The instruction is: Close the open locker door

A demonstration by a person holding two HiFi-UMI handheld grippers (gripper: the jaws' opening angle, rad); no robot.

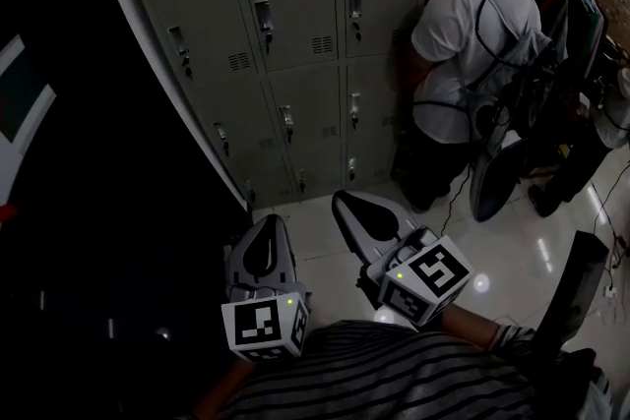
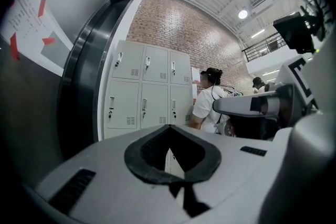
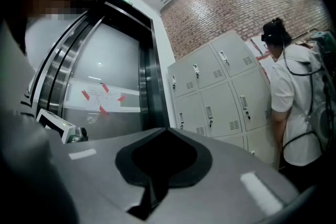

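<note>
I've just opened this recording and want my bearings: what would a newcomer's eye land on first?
A bank of grey lockers fills the upper middle of the head view, and every door in view looks shut. A person in a white shirt stands close against them at the right. Low in the frame, the left gripper and right gripper hover over the glossy floor, jaws together, holding nothing.

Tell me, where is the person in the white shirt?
The person in the white shirt stands at the head view's upper right, close beside the right end of the grey lockers.
</note>
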